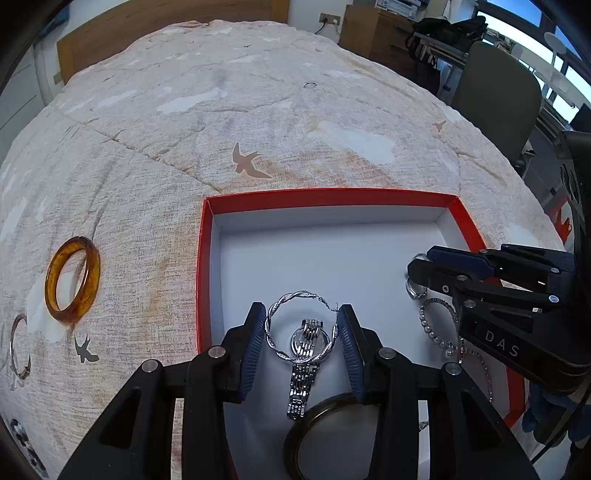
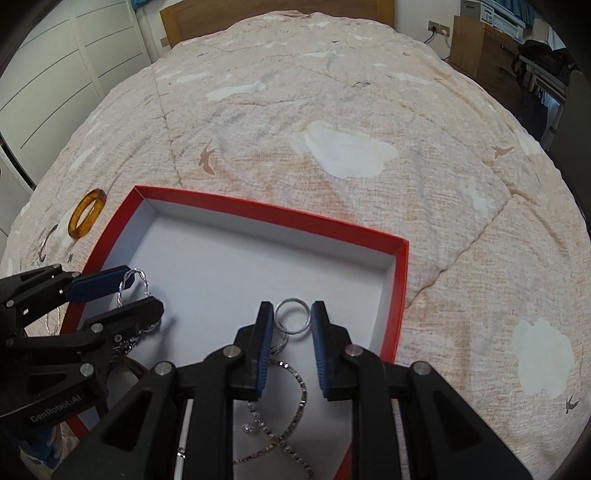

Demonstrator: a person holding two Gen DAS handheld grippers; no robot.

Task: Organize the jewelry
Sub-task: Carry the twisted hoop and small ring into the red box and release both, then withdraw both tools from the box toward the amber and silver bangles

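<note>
A red box with a white floor [image 1: 332, 254] [image 2: 221, 266] lies on the bed. My left gripper [image 1: 301, 332] [image 2: 142, 290] is over its near left part, its pads on both sides of a twisted silver hoop earring [image 1: 282, 308] [image 2: 135, 277]. A silver watch [image 1: 304, 365] lies under the hoop. My right gripper [image 2: 292, 319] [image 1: 417, 269] has its pads on both sides of a silver ring [image 2: 293, 321] [image 1: 413, 290]. A sparkly chain [image 2: 291, 410] [image 1: 439, 332] and a dark bangle [image 1: 325, 435] lie in the box.
An amber bangle [image 1: 72, 280] [image 2: 85, 218] and a thin silver bracelet [image 1: 18, 350] [image 2: 46, 243] lie on the quilt left of the box. A headboard [image 2: 277, 11] is at the far end. A chair [image 1: 498, 96] and a desk stand to the right.
</note>
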